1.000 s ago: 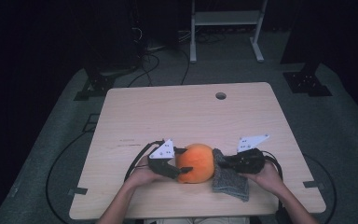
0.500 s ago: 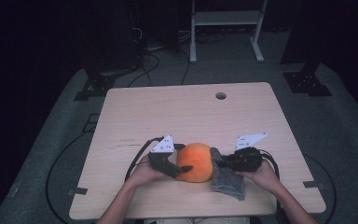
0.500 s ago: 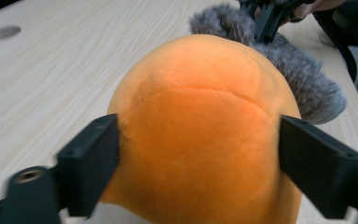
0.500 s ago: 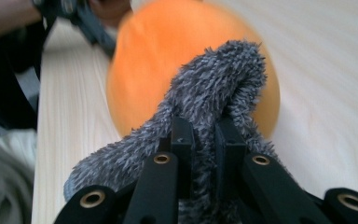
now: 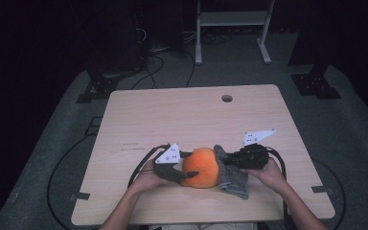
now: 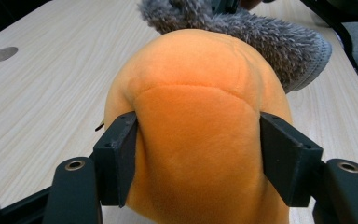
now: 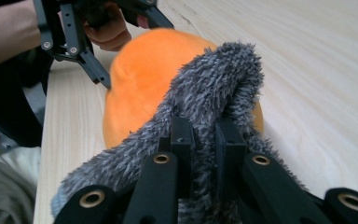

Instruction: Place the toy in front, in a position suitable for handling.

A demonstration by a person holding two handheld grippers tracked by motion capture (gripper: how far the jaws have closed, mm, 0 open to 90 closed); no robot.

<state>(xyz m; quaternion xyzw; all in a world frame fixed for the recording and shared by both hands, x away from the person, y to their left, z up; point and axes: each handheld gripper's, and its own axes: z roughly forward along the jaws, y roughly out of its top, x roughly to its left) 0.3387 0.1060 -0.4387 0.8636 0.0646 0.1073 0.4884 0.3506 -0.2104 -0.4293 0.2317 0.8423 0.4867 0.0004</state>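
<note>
The orange plush toy (image 6: 200,135) sits at the near edge of the worktop (image 5: 172,115), squeezed between the left gripper (image 6: 198,158) jaws. The right gripper (image 7: 204,154) pinches grey furry fabric (image 7: 214,88) – probably a cover being pulled over it. Next move likely needs steady holding.

A lab-like recording room: a bare light-wood table (image 5: 172,120) stands on grey carpet (image 5: 345,120), walls dark. Beyond the tongs, past the far edge, stand a white metal frame (image 5: 232,28), black stand bases (image 5: 316,84) and loose cables (image 5: 160,57).
</note>
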